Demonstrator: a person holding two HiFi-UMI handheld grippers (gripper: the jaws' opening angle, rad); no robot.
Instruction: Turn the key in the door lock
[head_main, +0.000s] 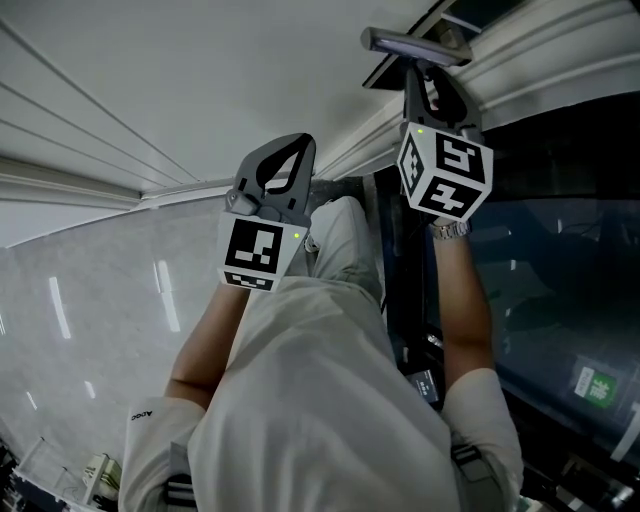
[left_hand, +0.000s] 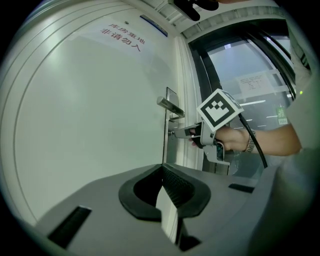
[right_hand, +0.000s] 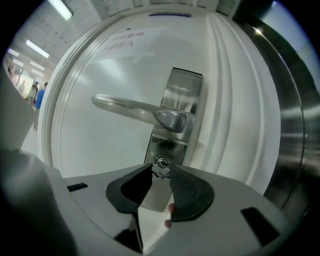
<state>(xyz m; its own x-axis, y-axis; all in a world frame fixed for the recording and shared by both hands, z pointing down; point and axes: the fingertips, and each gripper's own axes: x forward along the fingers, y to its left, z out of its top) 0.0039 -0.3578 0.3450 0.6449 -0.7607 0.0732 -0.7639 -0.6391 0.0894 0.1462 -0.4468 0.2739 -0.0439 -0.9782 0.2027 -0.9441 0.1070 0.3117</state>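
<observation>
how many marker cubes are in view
2. One cube is on the left gripper, held back from the door, jaws shut and empty; the other is on the right gripper, which grips the key in the lock.

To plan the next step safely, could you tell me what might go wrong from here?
1. The right gripper pinches the small silver metal key only at its jaw tips, so it may slip off during twisting.
2. The long silver metal lever handle sits just above the key; a rolling gripper body could bump it.
</observation>
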